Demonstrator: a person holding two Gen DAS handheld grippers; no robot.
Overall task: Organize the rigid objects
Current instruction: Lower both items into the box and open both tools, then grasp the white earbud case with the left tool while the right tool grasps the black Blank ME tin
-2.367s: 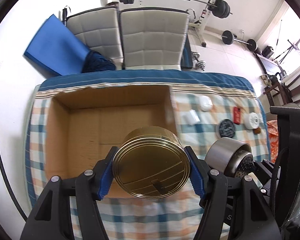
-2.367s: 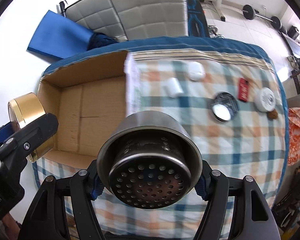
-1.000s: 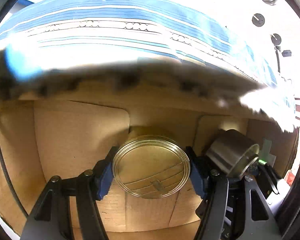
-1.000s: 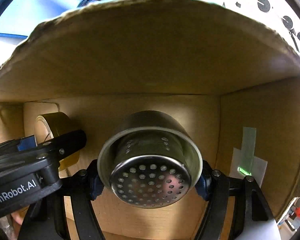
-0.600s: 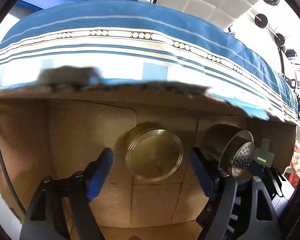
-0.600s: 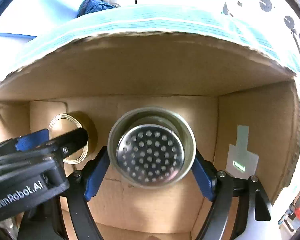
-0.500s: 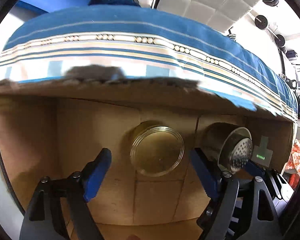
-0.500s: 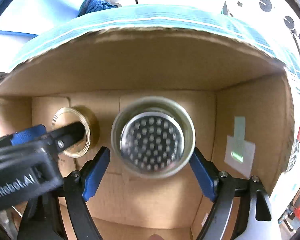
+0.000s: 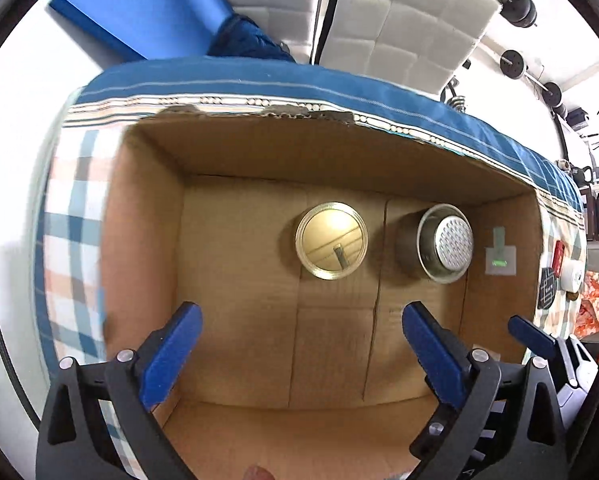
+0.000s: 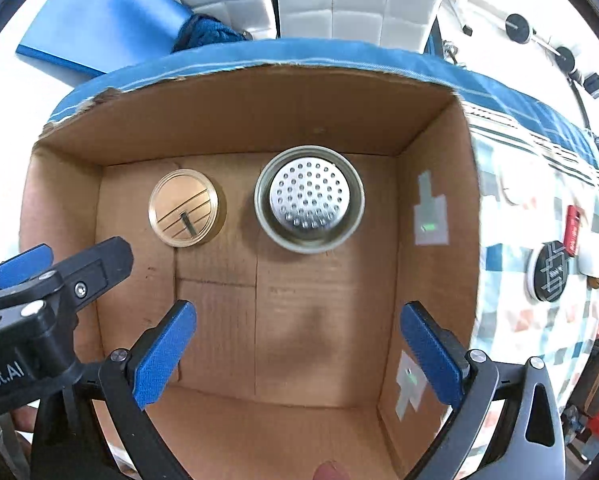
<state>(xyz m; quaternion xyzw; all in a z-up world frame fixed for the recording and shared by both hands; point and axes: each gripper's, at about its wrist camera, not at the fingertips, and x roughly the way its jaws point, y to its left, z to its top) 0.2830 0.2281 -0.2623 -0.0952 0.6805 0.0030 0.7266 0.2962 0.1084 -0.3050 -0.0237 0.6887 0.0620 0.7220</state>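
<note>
A gold round tin (image 9: 331, 246) and a steel cup with a perforated bottom (image 9: 443, 248) stand side by side on the floor of an open cardboard box (image 9: 235, 320). My left gripper (image 9: 303, 352) is open and empty above the box, back from the tin. My right gripper (image 10: 299, 352) is open and empty above the box, back from the steel cup (image 10: 309, 204); the tin (image 10: 185, 208) sits left of the cup there.
The box sits on a checked tablecloth (image 9: 71, 240). Right of the box lie a black round disc (image 10: 549, 270), a red item (image 10: 573, 230) and a white round item (image 10: 593, 256). White padded chairs (image 9: 399, 16) and a blue mat (image 9: 139, 8) are behind the table.
Both grippers opened, left the tin and the steel cup on the box floor, and pulled back and up out of the box.
</note>
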